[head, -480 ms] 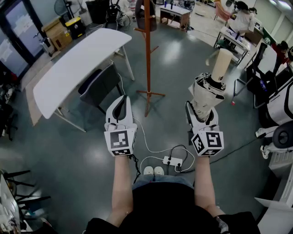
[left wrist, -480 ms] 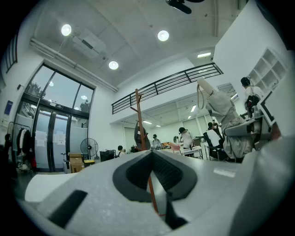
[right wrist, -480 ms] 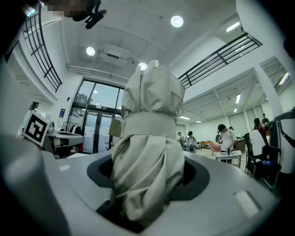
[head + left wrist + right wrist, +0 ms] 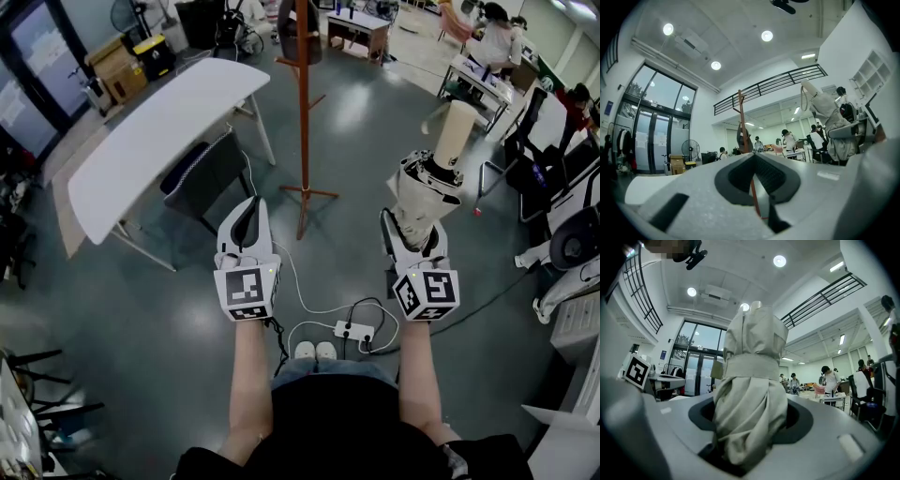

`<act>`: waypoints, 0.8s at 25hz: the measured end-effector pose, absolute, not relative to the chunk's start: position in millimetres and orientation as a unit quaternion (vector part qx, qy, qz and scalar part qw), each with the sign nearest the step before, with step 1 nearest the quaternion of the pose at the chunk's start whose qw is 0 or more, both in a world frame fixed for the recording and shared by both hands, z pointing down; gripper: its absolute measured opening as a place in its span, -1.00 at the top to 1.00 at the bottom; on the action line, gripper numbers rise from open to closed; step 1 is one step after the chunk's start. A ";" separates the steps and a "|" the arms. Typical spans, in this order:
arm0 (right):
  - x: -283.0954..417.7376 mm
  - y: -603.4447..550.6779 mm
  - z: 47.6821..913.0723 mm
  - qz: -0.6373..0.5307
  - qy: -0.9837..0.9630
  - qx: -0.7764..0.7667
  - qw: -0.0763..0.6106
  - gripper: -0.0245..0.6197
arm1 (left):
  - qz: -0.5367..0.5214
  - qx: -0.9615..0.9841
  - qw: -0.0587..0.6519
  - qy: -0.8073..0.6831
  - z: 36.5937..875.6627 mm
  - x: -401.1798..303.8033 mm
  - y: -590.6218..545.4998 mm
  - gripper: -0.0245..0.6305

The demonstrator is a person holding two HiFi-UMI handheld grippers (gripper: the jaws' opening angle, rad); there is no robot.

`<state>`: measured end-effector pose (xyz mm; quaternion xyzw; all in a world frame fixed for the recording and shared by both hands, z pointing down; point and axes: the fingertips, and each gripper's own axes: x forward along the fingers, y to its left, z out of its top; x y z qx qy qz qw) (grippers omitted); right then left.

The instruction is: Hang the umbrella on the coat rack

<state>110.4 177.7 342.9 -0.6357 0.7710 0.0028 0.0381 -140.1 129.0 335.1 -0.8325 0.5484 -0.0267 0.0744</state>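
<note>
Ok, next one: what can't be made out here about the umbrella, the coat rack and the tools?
- Coat rack, top hooks: head view, cut off by the top edge; left gripper view, too small.
- Dark item hanging on it: too small and partly cut off to identify.
- Umbrella, lower end: right gripper view, buried between the right tool jaws; head view, under that tool.

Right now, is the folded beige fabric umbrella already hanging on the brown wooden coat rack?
No, the folded beige fabric umbrella is clamped in the right tool, apart from the brown wooden coat rack.
</note>
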 end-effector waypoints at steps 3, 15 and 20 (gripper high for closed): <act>109.1 177.8 341.2 0.002 0.771 -0.635 0.038 -0.01 | -0.026 -0.833 0.072 0.548 334.4 -142.6 128.8 0.91; 89.5 183.5 344.3 0.002 0.774 -0.632 0.032 -0.05 | -0.023 -0.836 0.066 0.544 340.4 -164.7 131.9 0.91; 82.3 193.5 353.7 0.001 0.769 -0.638 0.028 -0.05 | -0.029 -0.841 0.067 0.536 349.8 -172.3 136.0 0.91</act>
